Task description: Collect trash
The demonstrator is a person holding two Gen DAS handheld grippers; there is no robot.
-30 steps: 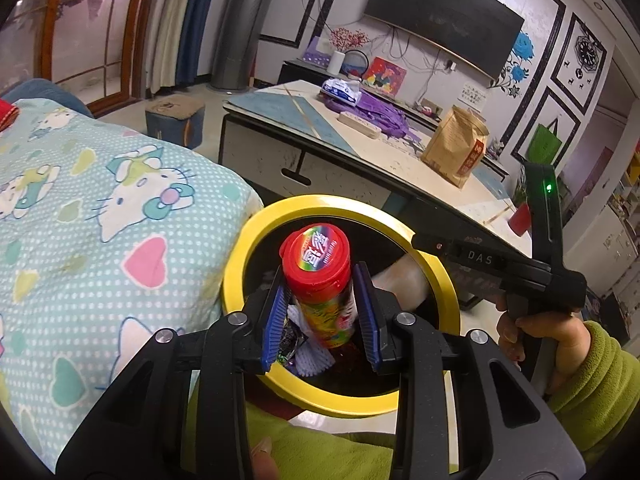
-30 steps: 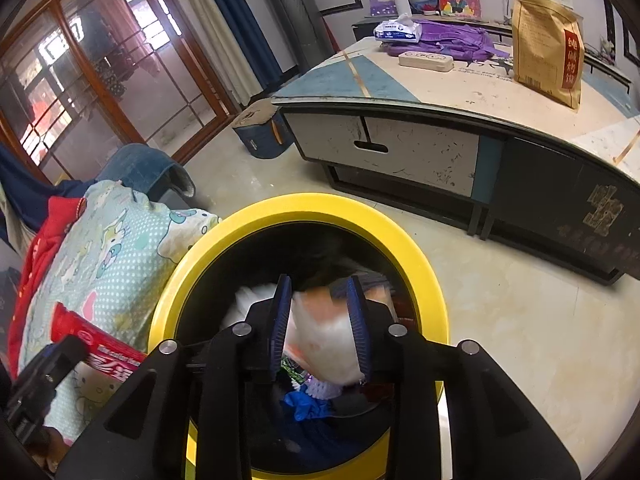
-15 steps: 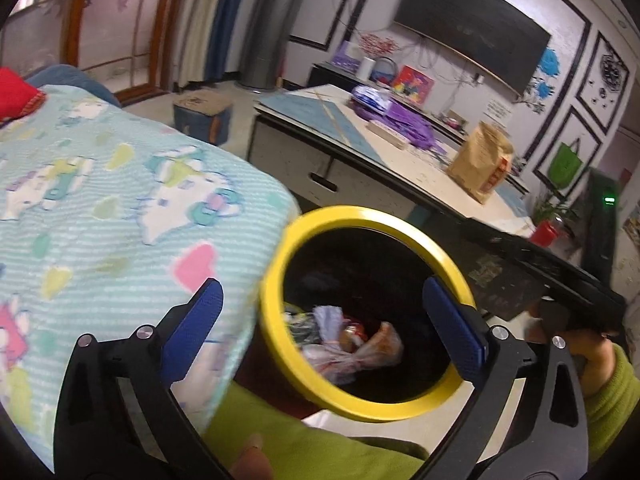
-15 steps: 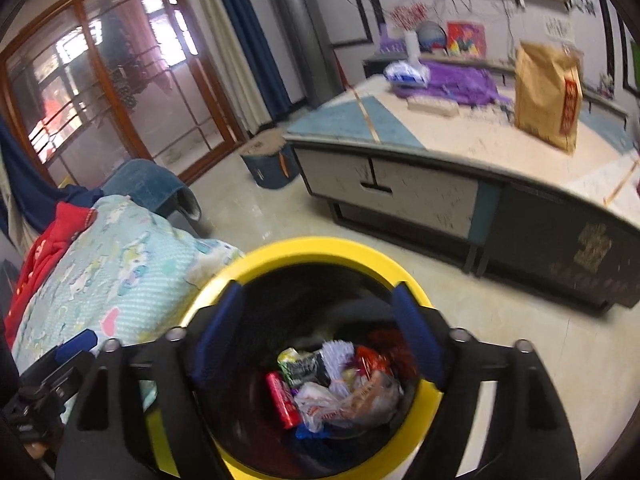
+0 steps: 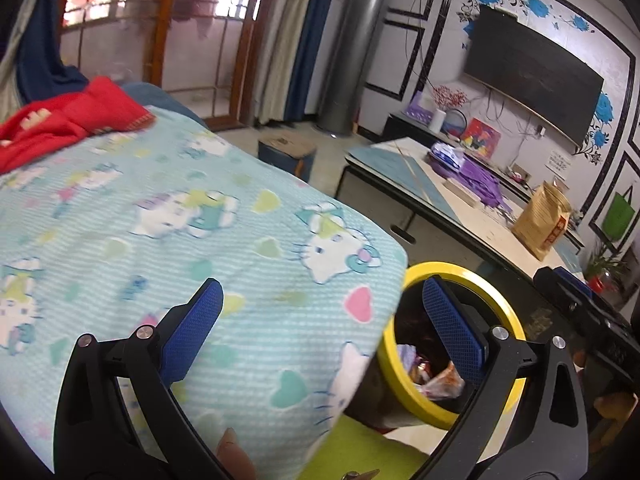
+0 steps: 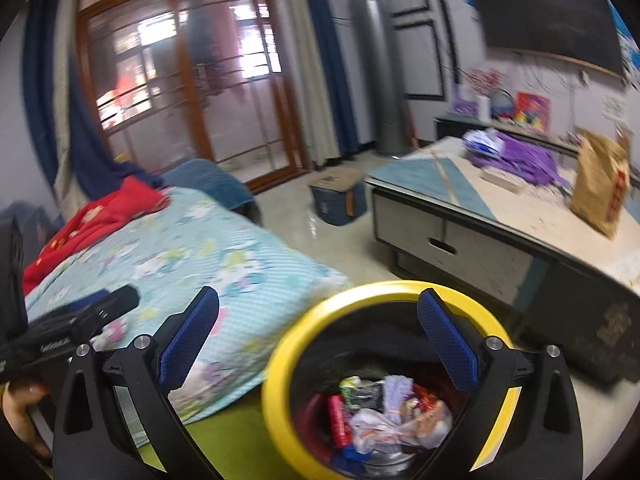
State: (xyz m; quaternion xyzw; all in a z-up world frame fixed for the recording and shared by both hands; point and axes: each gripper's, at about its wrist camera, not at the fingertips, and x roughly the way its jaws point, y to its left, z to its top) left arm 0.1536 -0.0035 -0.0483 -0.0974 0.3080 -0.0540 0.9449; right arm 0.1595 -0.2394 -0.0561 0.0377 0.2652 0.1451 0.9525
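Observation:
A black trash bin with a yellow rim (image 6: 280,344) stands on the floor by the bed; it also shows in the left wrist view (image 5: 500,292). Inside lie wrappers, a red packet and crumpled plastic bags (image 6: 384,420). My right gripper (image 6: 316,344) is open and empty, above the bin's near left rim. My left gripper (image 5: 320,328) is open and empty, over the edge of the turquoise cartoon-cat blanket (image 5: 160,240), left of the bin. The right gripper's body (image 5: 592,320) shows at the right edge of the left wrist view.
A low table (image 6: 460,216) with a brown paper bag (image 6: 600,184) and purple cloth (image 6: 520,156) stands beyond the bin. A red garment (image 5: 68,120) lies on the bed's far end. A small blue stool (image 6: 338,196) stands on the floor.
Both grippers opened: the left let go a red-capped can and the right a crumpled wrapper into the bin. Both then swung left and up, toward the bed.

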